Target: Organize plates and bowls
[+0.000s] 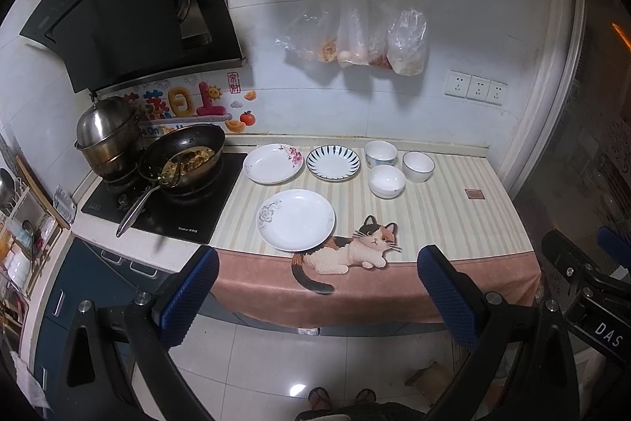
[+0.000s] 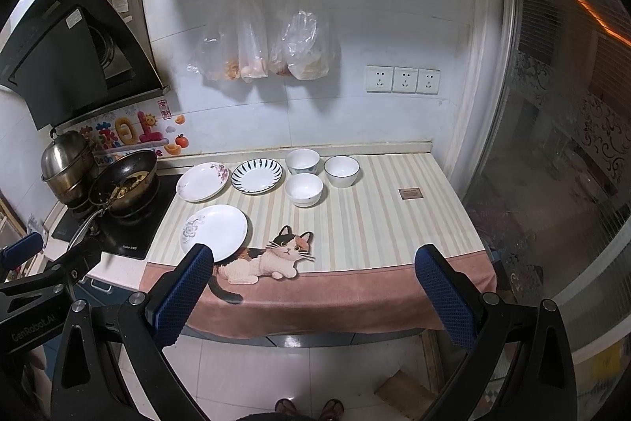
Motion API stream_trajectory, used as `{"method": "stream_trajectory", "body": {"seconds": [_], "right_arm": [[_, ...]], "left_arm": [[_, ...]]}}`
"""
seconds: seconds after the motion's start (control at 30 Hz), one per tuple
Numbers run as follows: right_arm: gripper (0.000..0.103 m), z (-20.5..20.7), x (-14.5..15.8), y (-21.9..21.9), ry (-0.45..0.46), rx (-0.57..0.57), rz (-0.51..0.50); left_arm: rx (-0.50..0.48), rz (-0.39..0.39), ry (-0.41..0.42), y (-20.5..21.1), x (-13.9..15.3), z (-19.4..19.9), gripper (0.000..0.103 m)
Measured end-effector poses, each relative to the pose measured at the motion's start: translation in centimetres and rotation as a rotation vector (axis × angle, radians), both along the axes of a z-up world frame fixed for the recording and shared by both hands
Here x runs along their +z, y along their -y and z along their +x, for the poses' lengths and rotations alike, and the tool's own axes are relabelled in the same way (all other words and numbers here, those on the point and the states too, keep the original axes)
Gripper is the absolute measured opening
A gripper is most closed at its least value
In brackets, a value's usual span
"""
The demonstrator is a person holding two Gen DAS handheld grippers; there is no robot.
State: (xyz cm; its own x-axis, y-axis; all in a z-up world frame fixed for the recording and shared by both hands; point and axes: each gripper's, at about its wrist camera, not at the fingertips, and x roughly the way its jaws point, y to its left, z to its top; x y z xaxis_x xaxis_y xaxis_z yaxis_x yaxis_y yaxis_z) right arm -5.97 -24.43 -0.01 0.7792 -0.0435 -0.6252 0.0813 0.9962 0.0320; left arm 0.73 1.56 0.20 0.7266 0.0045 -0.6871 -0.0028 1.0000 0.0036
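Note:
Three plates lie on the striped counter cloth (image 1: 453, 216): a white plate with a grey flower (image 1: 295, 219) (image 2: 215, 232) near the front, a pink-blossom plate (image 1: 273, 162) (image 2: 202, 181) and a blue-striped plate (image 1: 333, 162) (image 2: 256, 175) behind it. Three white bowls (image 1: 387, 180) (image 1: 380, 153) (image 1: 418, 166) stand to their right; they also show in the right wrist view (image 2: 304, 188) (image 2: 302, 161) (image 2: 342, 171). My left gripper (image 1: 317, 298) and right gripper (image 2: 313, 298) are open and empty, held back from the counter's front edge over the floor.
A stove (image 1: 165, 204) at the left holds a wok with food (image 1: 185, 156) and a steel pot (image 1: 106, 133). Plastic bags (image 1: 355, 34) hang on the wall. A glass door (image 2: 552, 145) is at the right. The cloth overhangs the counter front.

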Motion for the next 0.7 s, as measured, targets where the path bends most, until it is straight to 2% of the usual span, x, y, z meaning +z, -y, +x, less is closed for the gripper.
{"method": "stream_trajectory", "body": {"seconds": [0.7], "right_arm": [[0.103,-0.63,-0.26,-0.72,0.004,0.008,0.001]], "left_arm": [[0.004,-0.004,0.011,-0.55,-0.01,-0.37,0.103]]}}
